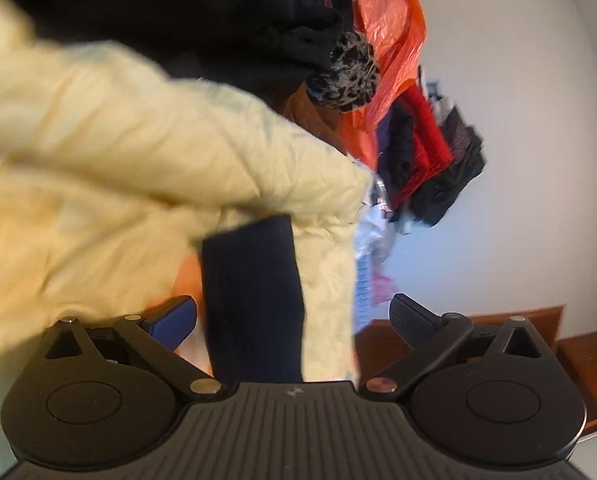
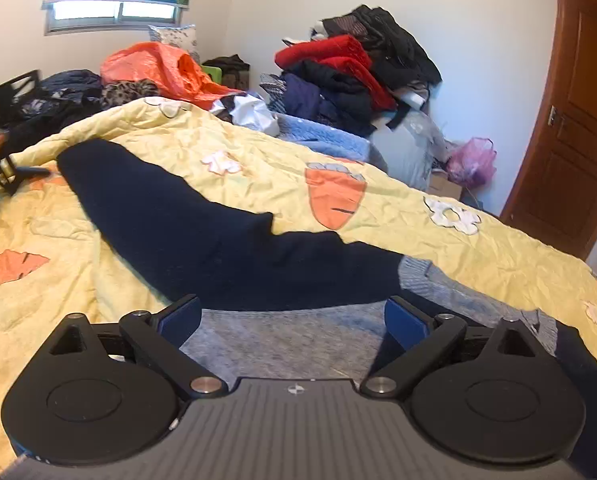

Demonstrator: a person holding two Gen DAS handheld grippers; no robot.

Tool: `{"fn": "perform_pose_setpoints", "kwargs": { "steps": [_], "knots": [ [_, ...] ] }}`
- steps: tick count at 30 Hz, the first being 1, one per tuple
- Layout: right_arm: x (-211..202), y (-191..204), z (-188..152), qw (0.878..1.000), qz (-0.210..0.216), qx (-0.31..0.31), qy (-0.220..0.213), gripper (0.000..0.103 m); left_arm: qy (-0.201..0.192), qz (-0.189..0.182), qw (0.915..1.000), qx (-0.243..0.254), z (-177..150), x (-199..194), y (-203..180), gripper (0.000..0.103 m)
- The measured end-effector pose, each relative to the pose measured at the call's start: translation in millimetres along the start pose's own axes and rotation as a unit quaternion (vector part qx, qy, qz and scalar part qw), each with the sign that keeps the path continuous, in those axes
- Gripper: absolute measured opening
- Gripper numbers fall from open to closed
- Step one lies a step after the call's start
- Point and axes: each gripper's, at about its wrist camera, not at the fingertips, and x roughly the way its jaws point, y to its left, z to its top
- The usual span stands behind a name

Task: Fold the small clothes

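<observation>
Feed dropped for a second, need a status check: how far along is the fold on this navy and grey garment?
Done: a navy sleeve lies folded across the navy and grey garment on the yellow quilt. In hand: nothing; left gripper and right gripper are open. Left: the remaining folds, plus the clothes pile behind.

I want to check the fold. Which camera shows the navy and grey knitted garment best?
The right wrist view: the navy and grey knitted garment lies spread across the yellow carrot-print quilt. The left wrist view shows only a blurred dark strip.
</observation>
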Motion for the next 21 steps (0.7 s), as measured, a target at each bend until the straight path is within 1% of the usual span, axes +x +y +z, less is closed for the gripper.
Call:
{"fn": "perform_pose_setpoints", "kwargs": {
  "steps": [1,2,3,5,6,7,8,9,10,11,12,13,15,17,19,21],
  "knots": [
    [-1,1,0,1.0,0.002,-0.002,0.0,0.097,-0.001,0.011,0.9999,0.011,4,5,-3,0.103],
    [-1,3,-1,1.0,0.001,-0.001,-0.002,0.097,0.008,0.023,0.9995,0.018,7,3,-1,0.103],
    [-3,4,-1,1.0,-0.003,-0.001,-0.006,0.098,0.013,0.019,0.9995,0.021,11,7,0,0.103],
    [-5,6,-1,1.0,-0.009,-0.004,-0.007,0.1,0.022,0.032,0.9985,0.039,16,16,-7,0.103],
    [-5,6,-1,1.0,-0.008,-0.008,-0.01,0.1,0.027,0.042,0.9974,0.051,17,20,-11,0.099],
    [-6,6,-1,1.0,-0.006,-0.012,-0.013,0.1,0.032,0.055,0.9958,0.066,17,22,-15,0.093],
    [-5,7,-1,1.0,-0.008,-0.017,-0.012,0.1,0.04,0.077,0.9931,0.079,16,24,-18,0.056],
    [-5,8,0,1.0,-0.016,-0.022,-0.01,0.099,0.057,0.097,0.9906,0.078,16,28,-17,0.015],
    [-4,9,0,0.999,-0.022,-0.027,-0.009,0.098,0.07,0.107,0.9894,0.069,16,32,-14,0.009],
    [-4,9,0,0.999,-0.024,-0.029,-0.006,0.095,0.073,0.109,0.9883,0.077,13,32,-14,0.009],
    [-4,8,-1,0.999,-0.019,-0.029,0.0,0.088,0.069,0.115,0.9865,0.094,11,33,-15,0.008],
    [-4,7,-1,0.999,-0.017,-0.028,0.008,0.085,0.062,0.114,0.9864,0.101,8,32,-17,0.008],
    [-6,2,-2,1.0,-0.017,-0.016,0.019,0.073,0.046,0.094,0.9876,0.117,-2,24,-23,0.007],
    [-13,-8,-3,1.0,-0.013,0.0,0.021,0.069,0.032,0.084,0.9843,0.152,-15,16,-41,0.007],
    [-21,-21,-2,1.0,-0.018,0.013,0.02,0.067,0.023,0.068,0.9765,0.203,-35,10,-67,0.007],
    [-30,-35,-1,0.999,-0.026,0.024,0.016,0.067,0.026,0.053,0.9685,0.242,-60,7,-91,0.007]
  ]
}}
